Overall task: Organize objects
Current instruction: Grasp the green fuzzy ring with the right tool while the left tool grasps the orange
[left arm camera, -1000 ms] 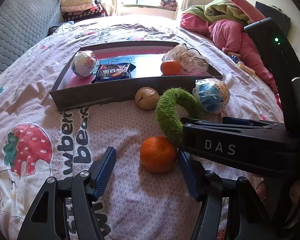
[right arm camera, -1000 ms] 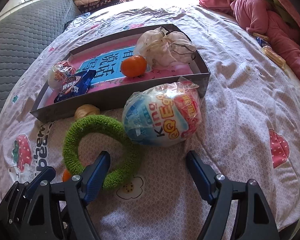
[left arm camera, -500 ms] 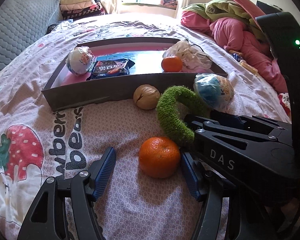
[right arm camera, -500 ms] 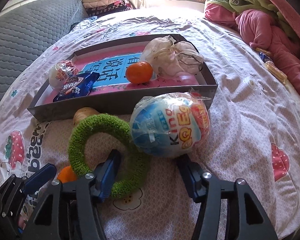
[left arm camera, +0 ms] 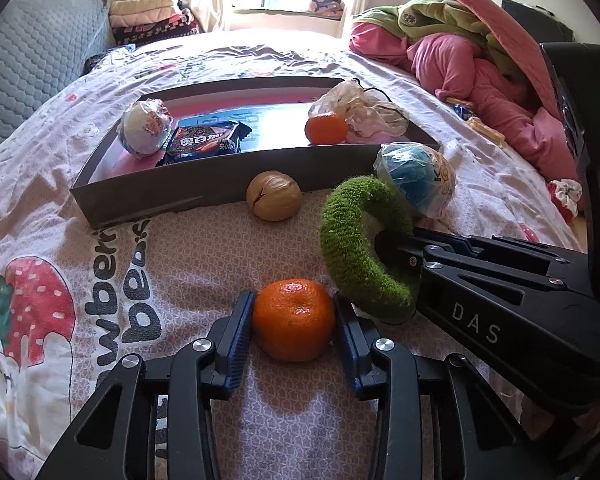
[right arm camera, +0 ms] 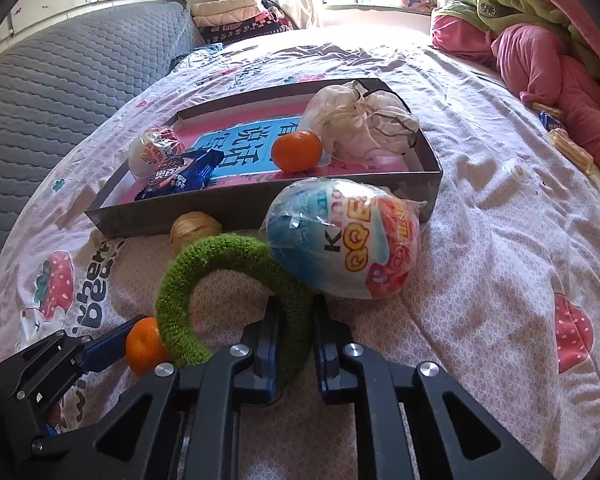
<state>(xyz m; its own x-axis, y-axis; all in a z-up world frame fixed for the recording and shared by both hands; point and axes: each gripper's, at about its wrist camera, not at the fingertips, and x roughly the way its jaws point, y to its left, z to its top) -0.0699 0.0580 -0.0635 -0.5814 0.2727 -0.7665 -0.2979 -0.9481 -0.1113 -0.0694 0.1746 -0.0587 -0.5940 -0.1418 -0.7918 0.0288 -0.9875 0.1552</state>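
Note:
An orange (left arm camera: 294,320) lies on the printed bedsheet between the blue pads of my left gripper (left arm camera: 294,300). Its jaws are closing and both pads press on the fruit. My right gripper (right arm camera: 297,312) is shut on the near right arc of a fuzzy green ring (right arm camera: 180,280), which stands tilted up (left arm camera: 348,240) beside the orange. A big wrapped toy egg (right arm camera: 344,240) touches the ring's far side. A beige nut-like ball (left arm camera: 274,196) rests against the front wall of the grey tray (left arm camera: 204,188).
The tray holds a small wrapped egg (left arm camera: 146,128), a dark snack packet (left arm camera: 204,142), a second orange (left arm camera: 326,128) and a white pouch (left arm camera: 360,108). Pink and green bedding (left arm camera: 480,60) is piled at the right, a grey quilted cushion (right arm camera: 60,80) at the left.
Both grippers have closed: the left one onto the orange, the right one onto the green ring. The ring now stands more upright.

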